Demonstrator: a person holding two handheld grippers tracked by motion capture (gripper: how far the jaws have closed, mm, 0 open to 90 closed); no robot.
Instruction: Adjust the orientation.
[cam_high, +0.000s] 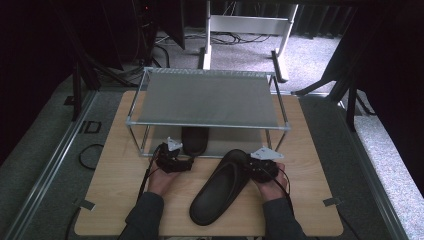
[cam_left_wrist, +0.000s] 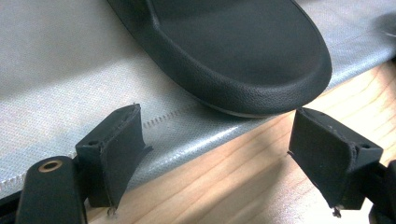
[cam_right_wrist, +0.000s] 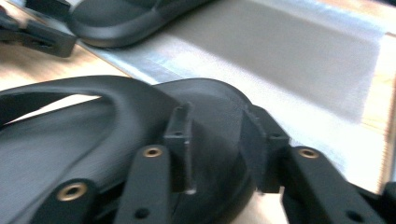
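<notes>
Right gripper (cam_right_wrist: 217, 154): fingers closed on rim of slipper (cam_high: 220, 187) | slipper lies on worktop (cam_high: 115, 175), long axis slanting toward shelf (cam_high: 210, 100) | left gripper (cam_left_wrist: 219, 154): fingers open, empty, just before second slipper (cam_left_wrist: 243, 51) under shelf.

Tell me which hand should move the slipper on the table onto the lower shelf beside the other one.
Right, probably. The right gripper already has its jaws around the edge of the loose slipper. The left gripper is open, by the shelved slipper.
</notes>
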